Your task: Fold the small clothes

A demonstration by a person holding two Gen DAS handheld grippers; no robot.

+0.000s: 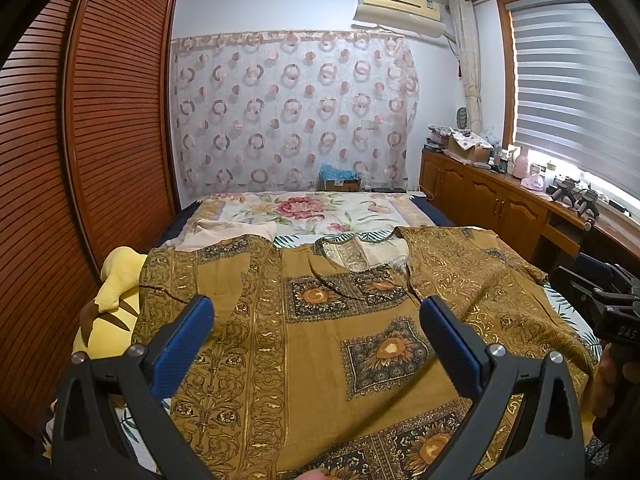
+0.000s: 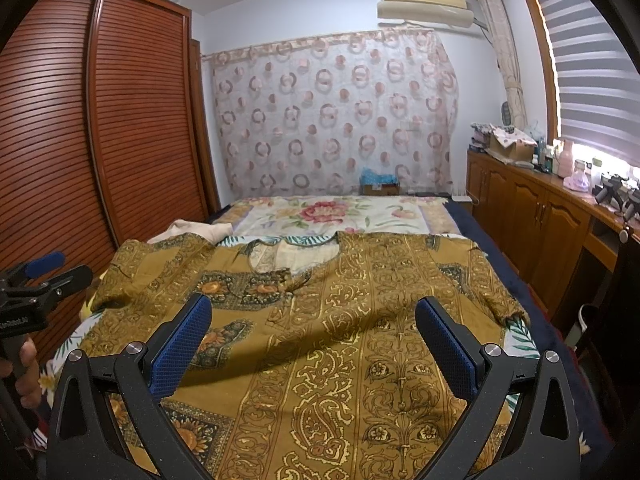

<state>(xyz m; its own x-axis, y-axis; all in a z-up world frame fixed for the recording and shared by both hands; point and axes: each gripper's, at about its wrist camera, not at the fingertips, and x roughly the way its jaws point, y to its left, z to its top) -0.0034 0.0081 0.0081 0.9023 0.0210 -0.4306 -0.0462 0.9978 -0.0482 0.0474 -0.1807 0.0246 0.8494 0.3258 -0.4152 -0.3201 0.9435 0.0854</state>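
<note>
A mustard-brown patterned shirt (image 1: 320, 340) lies spread flat on the bed, neckline away from me, its right half turned over. It also shows in the right wrist view (image 2: 340, 320). My left gripper (image 1: 316, 320) is open and empty, hovering above the shirt's lower middle. My right gripper (image 2: 314, 320) is open and empty, hovering above the shirt's right half. The right gripper's body shows at the right edge of the left wrist view (image 1: 608, 304); the left gripper's body shows at the left edge of the right wrist view (image 2: 36, 280).
The bed carries a floral sheet (image 1: 304, 208) beyond the shirt. A beige cloth (image 1: 224, 232) lies at the far left. A yellow plush toy (image 1: 112, 304) sits at the bed's left edge. A slatted wardrobe (image 1: 80, 160) stands left; a cluttered wooden cabinet (image 1: 500, 200) stands right.
</note>
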